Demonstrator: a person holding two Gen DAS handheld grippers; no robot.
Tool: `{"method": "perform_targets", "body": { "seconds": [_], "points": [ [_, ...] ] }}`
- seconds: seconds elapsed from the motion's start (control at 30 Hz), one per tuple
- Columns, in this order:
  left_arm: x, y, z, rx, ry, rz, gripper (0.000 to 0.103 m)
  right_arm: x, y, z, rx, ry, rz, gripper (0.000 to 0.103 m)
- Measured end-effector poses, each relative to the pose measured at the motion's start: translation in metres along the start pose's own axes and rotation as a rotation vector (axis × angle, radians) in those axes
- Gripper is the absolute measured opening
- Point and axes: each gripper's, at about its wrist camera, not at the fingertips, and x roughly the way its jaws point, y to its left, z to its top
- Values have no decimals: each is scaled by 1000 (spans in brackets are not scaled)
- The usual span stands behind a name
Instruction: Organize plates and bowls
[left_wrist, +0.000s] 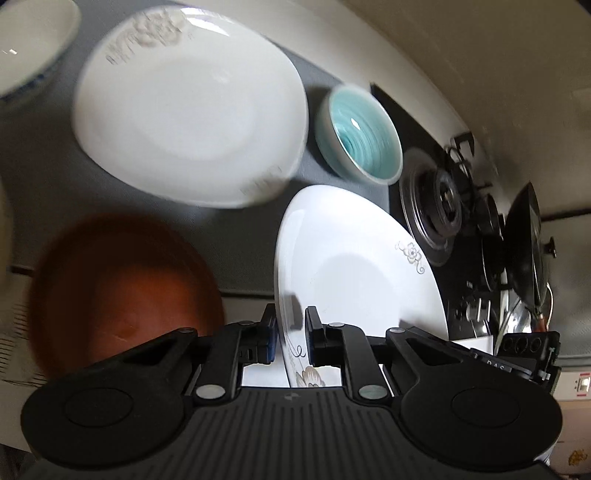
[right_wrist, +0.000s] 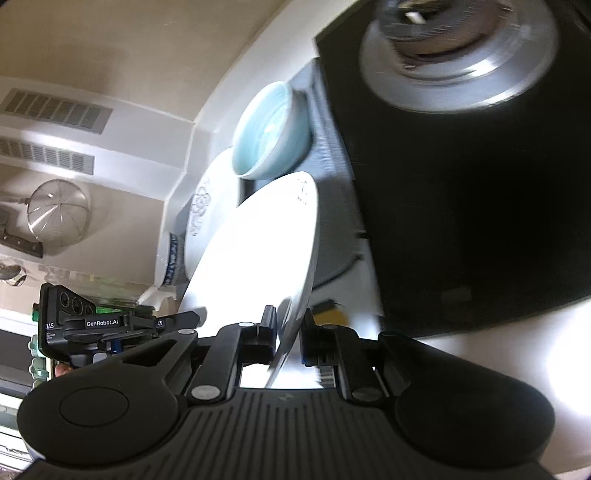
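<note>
My left gripper (left_wrist: 290, 334) is shut on the rim of a white flower-print plate (left_wrist: 354, 266), held above the grey mat. My right gripper (right_wrist: 289, 332) is shut on the opposite rim of the same plate (right_wrist: 258, 251); it shows at the left view's right edge (left_wrist: 532, 350). A second white flower-print plate (left_wrist: 188, 110) lies on the mat beyond, also visible in the right wrist view (right_wrist: 207, 206). A turquoise bowl (left_wrist: 364, 142) (right_wrist: 269, 129) stands beside it. A brown bowl (left_wrist: 125, 291) sits at lower left. A blue-patterned white bowl (left_wrist: 29, 48) is at top left.
A grey mat (left_wrist: 229, 236) covers the counter. A black gas stove (left_wrist: 443, 199) (right_wrist: 461, 184) with burners lies to the right, with a black pan (left_wrist: 524, 240) on it. A strainer (right_wrist: 59, 210) and a knife (right_wrist: 22, 243) hang on the wall.
</note>
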Motion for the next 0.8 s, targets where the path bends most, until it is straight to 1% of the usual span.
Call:
{"method": "perform_targets", "body": {
  "seconds": [0.2,0.4,0.6,0.8],
  "points": [
    [-30,29,19,-39,-40,27,16,33,37,10,-41,16,-7,14],
    [-49,61,38,-58,-60,53,16,67,65,15,-64,34,-25,14],
    [-56,92,57,-54,-41,62,17,90,90,15,-88,31,-82,14],
    [-49,111,79,-44,-14,48,19,108,111,14,-104,0,-151,14]
  ]
}}
